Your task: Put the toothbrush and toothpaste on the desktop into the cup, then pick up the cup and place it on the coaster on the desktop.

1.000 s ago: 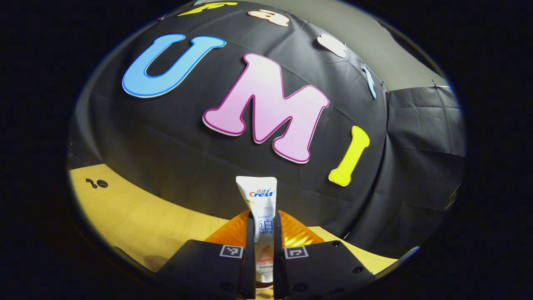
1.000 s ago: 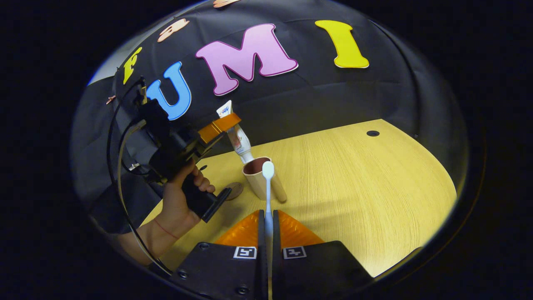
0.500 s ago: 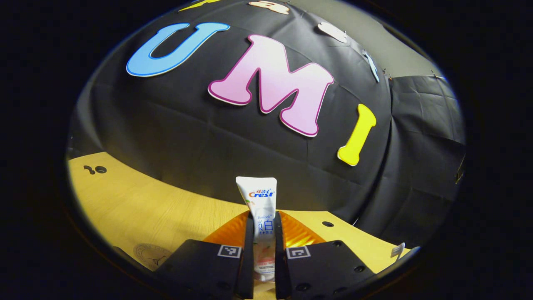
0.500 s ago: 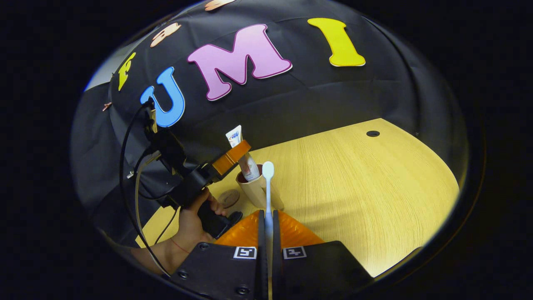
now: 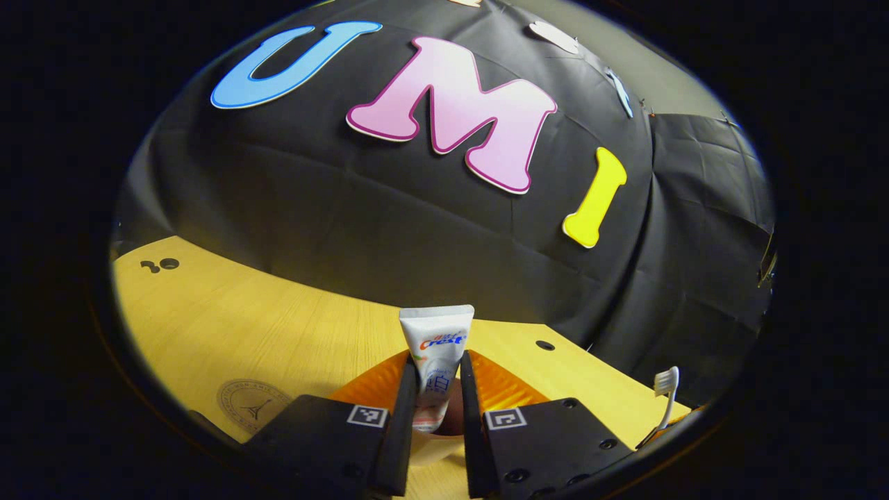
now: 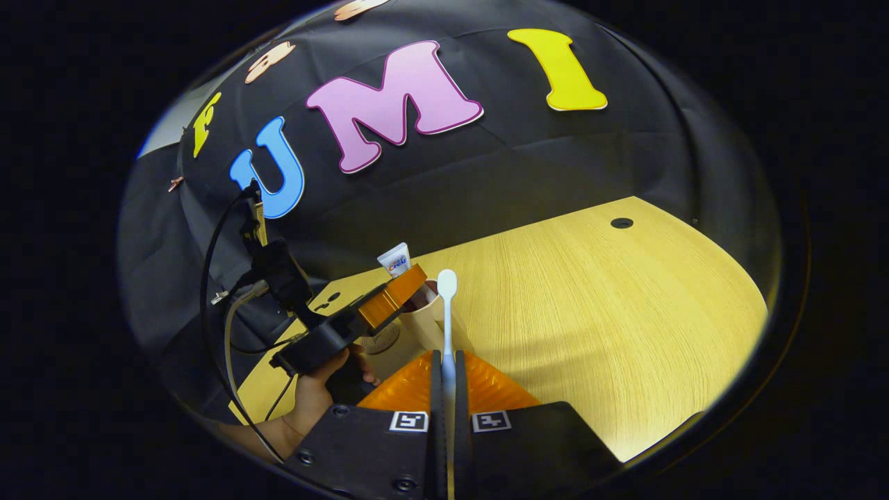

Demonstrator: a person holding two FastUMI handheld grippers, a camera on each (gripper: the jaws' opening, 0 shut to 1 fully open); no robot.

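**Fingers open on toothpaste; tube now in cup**

Fingers (image 5: 404, 417) of the left gripper (image 5: 434, 430) have spread since half a second ago; toothpaste (image 5: 436, 351) stands free between them, cap end down in the cup (image 6: 417, 326). Step one looks done. Right gripper (image 6: 446, 423) stays clamped on the toothbrush (image 6: 447, 312), head up near the cup. Coaster (image 5: 251, 406) lies at the table (image 5: 229, 326) near edge, beside the cup.

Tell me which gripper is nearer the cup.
Left. The left gripper is right at the cup, lowering the toothpaste into it. The right gripper hangs back, holding the toothbrush.
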